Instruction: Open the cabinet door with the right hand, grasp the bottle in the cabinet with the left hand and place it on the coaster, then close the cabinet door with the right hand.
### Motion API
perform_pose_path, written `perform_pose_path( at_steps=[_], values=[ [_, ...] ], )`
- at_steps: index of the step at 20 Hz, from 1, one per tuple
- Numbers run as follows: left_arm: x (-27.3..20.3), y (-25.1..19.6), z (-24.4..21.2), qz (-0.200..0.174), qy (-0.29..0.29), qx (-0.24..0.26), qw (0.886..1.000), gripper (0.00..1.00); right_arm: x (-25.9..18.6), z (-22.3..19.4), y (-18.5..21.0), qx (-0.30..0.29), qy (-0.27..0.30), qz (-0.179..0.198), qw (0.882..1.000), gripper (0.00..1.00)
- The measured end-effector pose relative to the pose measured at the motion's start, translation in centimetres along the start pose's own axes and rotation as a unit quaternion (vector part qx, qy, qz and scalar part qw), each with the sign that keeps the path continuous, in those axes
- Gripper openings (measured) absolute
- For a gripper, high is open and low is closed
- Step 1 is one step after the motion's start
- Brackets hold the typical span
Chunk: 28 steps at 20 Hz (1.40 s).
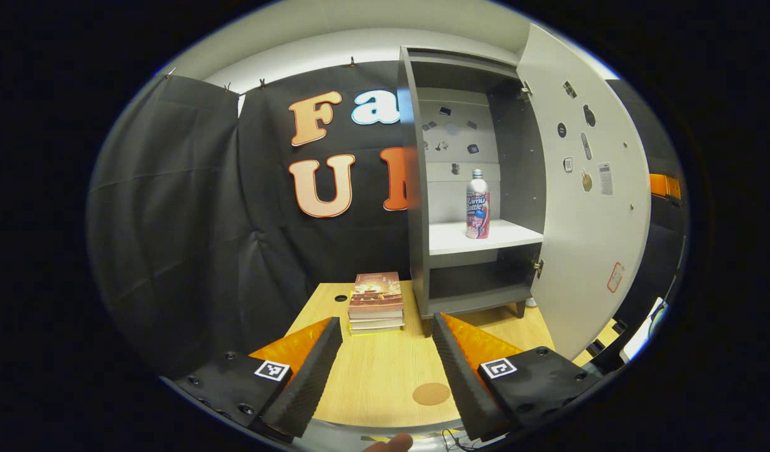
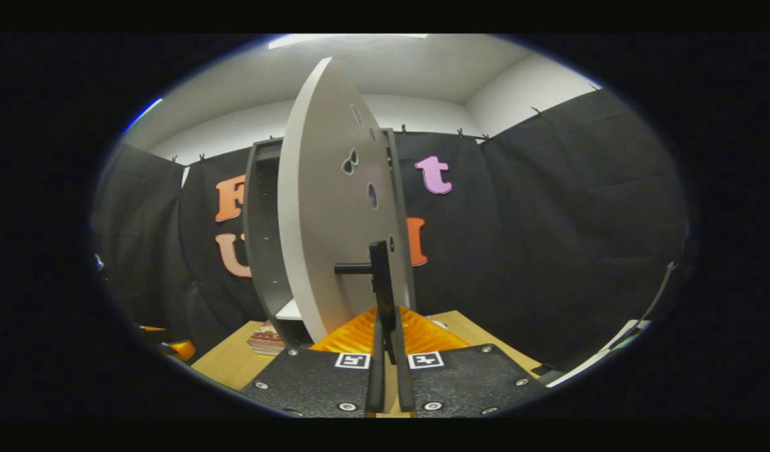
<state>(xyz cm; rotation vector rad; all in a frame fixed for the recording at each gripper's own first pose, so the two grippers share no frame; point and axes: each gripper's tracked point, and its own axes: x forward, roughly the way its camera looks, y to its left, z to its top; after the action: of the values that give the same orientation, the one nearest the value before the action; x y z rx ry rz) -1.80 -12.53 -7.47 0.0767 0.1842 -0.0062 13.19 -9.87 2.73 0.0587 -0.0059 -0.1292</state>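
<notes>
One bottle (image 1: pixel 478 204) on shelf, door (image 1: pixel 586 188) open, right claw (image 2: pixel 388 333) gripping handle (image 2: pixel 380 276)

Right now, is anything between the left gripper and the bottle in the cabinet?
Nothing visible blocks it. The cabinet door is swung open, the bottle stands alone on the white shelf, and the stack of books lies left of the left gripper's line.
</notes>
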Motion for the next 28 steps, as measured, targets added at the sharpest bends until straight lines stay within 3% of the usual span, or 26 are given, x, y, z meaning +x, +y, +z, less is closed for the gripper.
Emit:
perform_pose_path(
  at_steps=[3,4,5,7,8,10,17,24,25,26,28],
  values=[
    [0.0,-1.5,-0.3,-0.001,0.003,0.001,1.000,0.94,0.1,0.0,0.2,0.011,0.003,0.012,1.000,0.06],
    [-0.2,-1.9,-0.2,-0.001,0.004,0.001,1.000,0.95,0.1,0.0,0.1,0.004,0.003,0.016,1.000,0.02],
    [-0.3,-2.2,-0.1,-0.001,0.004,0.001,1.000,0.94,0.2,0.1,-0.4,-0.001,0.003,0.016,1.000,0.06],
    [-0.5,-2.6,0.1,0.001,0.003,0.004,1.000,0.94,0.2,0.1,-1.0,-0.003,0.004,0.016,1.000,0.01],
    [-0.6,-2.7,0.1,0.002,0.002,0.004,1.000,0.94,0.2,0.1,-1.0,0.003,0.003,0.019,1.000,0.11],
    [-0.8,-2.9,0.2,0.007,0.001,0.004,1.000,0.94,0.4,0.1,-0.7,0.008,0.003,0.024,1.000,0.04],
    [-1.7,-3.5,0.2,0.014,0.002,0.001,1.000,0.94,0.4,0.1,-1.2,-0.001,0.005,0.040,0.999,0.02],
    [-1.9,-4.2,0.8,0.008,-0.004,-0.002,1.000,0.95,-0.1,0.0,-1.1,0.017,0.003,0.029,0.999,0.00],
    [-1.6,-4.3,1.0,0.005,-0.004,0.000,1.000,0.95,-0.3,0.0,-1.2,0.016,0.000,0.025,1.000,0.05],
    [-1.1,-4.4,1.2,0.002,-0.006,0.001,1.000,0.95,-0.5,0.2,-1.3,0.015,-0.003,0.022,1.000,0.00],
    [0.4,-4.9,1.7,-0.007,-0.008,0.002,1.000,0.95,-0.6,0.6,-1.3,0.015,-0.015,0.016,1.000,0.00]
  ],
)
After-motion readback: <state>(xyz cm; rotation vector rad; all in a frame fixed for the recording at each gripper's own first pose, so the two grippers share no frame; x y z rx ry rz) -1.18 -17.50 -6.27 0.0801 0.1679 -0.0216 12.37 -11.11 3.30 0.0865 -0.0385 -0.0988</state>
